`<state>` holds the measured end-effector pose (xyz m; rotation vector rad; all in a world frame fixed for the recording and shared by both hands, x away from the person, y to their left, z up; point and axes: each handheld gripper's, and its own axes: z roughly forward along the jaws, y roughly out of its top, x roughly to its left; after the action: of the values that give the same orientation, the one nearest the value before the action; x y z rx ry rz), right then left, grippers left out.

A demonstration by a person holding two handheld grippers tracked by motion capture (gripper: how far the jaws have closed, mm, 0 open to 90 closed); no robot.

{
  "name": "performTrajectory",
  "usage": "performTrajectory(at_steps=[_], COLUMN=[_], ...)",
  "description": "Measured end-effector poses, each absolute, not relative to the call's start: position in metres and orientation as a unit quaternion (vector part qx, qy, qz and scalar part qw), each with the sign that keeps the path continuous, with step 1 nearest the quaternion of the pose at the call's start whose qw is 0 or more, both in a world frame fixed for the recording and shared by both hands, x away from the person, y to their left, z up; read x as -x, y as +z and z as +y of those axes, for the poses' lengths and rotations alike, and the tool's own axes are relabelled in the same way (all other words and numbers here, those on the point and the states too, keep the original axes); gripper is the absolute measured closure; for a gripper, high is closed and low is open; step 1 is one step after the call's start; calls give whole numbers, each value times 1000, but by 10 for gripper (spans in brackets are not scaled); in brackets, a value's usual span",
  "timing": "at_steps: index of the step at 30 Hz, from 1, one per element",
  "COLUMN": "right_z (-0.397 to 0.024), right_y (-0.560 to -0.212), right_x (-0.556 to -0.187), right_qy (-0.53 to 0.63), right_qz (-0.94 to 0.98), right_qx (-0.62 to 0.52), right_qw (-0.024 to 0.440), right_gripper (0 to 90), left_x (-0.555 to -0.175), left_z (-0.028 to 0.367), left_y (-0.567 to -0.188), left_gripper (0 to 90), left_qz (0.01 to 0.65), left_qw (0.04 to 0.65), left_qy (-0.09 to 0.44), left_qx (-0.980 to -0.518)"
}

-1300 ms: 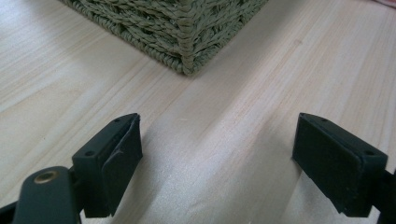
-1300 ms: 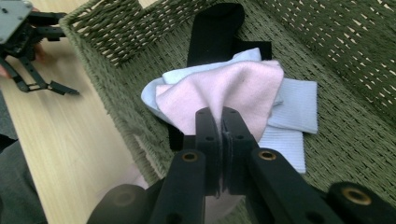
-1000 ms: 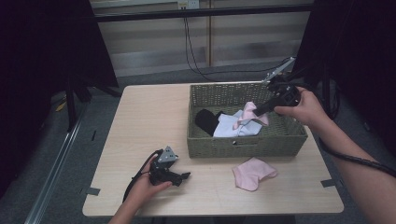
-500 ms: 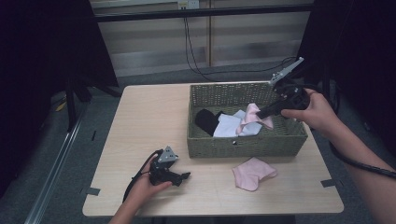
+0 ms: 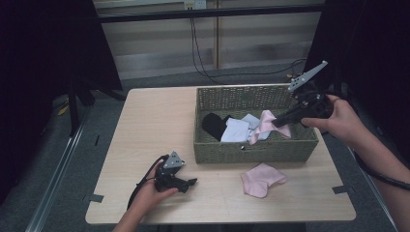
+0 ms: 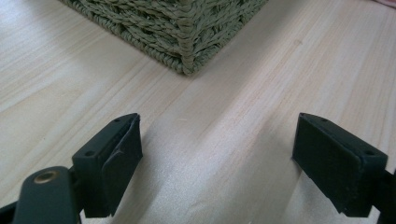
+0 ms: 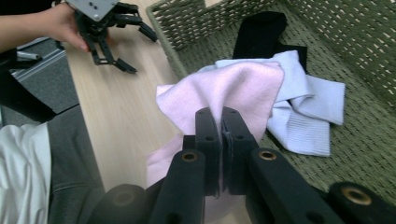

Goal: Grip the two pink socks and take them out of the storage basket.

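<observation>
Lifting a pink sock (image 5: 269, 122) out of the wicker basket (image 5: 251, 151), the right gripper (image 5: 280, 121) is clamping the cloth between jaws pressed tight together; in the right gripper view the sock (image 7: 233, 88) is draping over and around the closed jaws, with its loose end hanging down toward the worktop side. The sock is hanging above the basket's interior, over a pale blue sock (image 5: 238, 130) and a black sock (image 5: 214, 124) that are lying on the basket floor. A second pink sock (image 5: 261, 179) is lying flat on the worktop (image 5: 145, 125), just in front of the basket's near wall and toward its right half.

The relation that matters for the coming move: that worktop sock is lying nearer the person than the held one, across the basket's front wall, so the right hand looks to be needing to carry its load toward the person and over that rim to set it beside its match. The right hand is clearly the nearer one.

The left gripper (image 5: 188, 182) is resting on the worktop well to the left of the basket, its jaws standing apart with nothing between them, pointing toward the basket's near corner (image 6: 187, 65).
</observation>
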<state>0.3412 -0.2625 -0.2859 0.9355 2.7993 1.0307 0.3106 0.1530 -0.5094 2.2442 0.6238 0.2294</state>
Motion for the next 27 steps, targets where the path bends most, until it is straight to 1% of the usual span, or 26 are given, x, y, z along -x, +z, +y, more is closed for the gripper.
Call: performTrajectory(at_steps=[14, 27], right_z=[-253, -236], right_y=[-292, -320], right_x=[-316, -308], right_qy=[332, 324], right_qz=[905, 913], right_qx=[-264, -246], right_qw=[-8, -35], right_gripper=[868, 867], left_x=[-311, -311], left_z=[153, 153], left_y=[-509, -509], left_gripper=[152, 152], left_qz=[245, 245], left_qw=[390, 389], left_qy=[91, 90], left_qx=[-883, -883])
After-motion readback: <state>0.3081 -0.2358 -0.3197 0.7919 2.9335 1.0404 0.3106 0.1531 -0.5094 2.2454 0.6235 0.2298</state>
